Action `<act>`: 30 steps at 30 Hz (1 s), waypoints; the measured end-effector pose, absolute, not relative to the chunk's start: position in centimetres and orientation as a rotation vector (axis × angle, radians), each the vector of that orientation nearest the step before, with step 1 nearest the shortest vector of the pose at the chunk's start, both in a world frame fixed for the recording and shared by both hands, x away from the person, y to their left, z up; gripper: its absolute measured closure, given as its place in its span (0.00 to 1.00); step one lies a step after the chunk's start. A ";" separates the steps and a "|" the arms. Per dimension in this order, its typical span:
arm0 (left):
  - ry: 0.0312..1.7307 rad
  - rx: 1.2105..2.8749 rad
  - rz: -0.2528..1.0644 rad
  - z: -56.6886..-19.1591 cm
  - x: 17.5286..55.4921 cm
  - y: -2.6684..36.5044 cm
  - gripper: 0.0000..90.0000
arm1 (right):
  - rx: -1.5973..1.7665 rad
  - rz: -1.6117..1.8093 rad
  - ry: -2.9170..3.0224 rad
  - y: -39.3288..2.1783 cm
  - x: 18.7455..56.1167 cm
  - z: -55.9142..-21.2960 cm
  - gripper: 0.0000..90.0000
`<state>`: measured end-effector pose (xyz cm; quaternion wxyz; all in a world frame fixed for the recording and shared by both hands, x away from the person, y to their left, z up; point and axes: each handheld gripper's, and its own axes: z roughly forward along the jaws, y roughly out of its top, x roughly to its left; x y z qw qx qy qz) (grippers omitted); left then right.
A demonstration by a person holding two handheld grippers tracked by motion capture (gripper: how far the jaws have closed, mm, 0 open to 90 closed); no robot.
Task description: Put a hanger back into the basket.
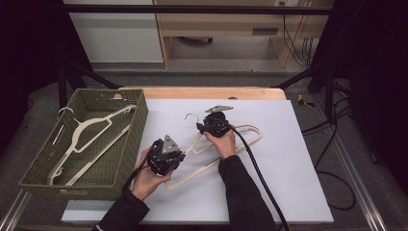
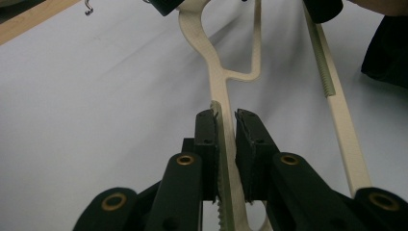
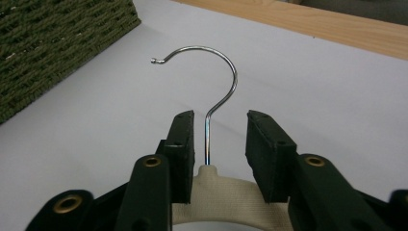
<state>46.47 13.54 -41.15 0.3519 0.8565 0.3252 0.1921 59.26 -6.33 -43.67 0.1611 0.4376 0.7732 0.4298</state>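
The cream hanger lies flat on the white board, right of the green basket, with both of your grippers on it. Nearest you, your left gripper sits at the hanger's lower-left arm. In the left gripper view its two black jaws stand either side of that cream arm, closed nearly to its width; the ridged edge of the arm runs against the left pad, and whether the right pad is pressing the plastic cannot be told for sure. Your left hand wraps the gripper body from below.

Farther up the board, your right gripper rests at the hanger's neck, your right hand behind it and its black cable trailing back toward you. In the right gripper view its jaws stand apart over the cream neck, the metal hook rising between them, close to the left pad.

To your left, the woven green basket holds another cream hanger lying slantwise inside. Beyond the board a strip of wooden tabletop shows.
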 end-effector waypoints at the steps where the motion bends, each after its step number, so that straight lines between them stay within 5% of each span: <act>1: 0.844 2.220 0.492 -41.2 46.5 13.5 0.88 | 1.246 1.219 2.216 -6.4 59.3 -43.8 0.74; 11: 0.838 2.219 0.477 -41.5 46.4 13.4 0.88 | 1.267 1.244 2.270 -6.1 59.6 -44.3 0.98; 29: 0.848 2.254 0.393 -43.5 46.4 13.7 0.88 | 1.213 1.266 2.243 -6.6 58.0 -43.3 0.99; 30: 0.840 2.252 0.407 -43.7 46.4 13.8 0.99 | 1.201 1.268 2.242 -6.6 57.9 -43.4 0.99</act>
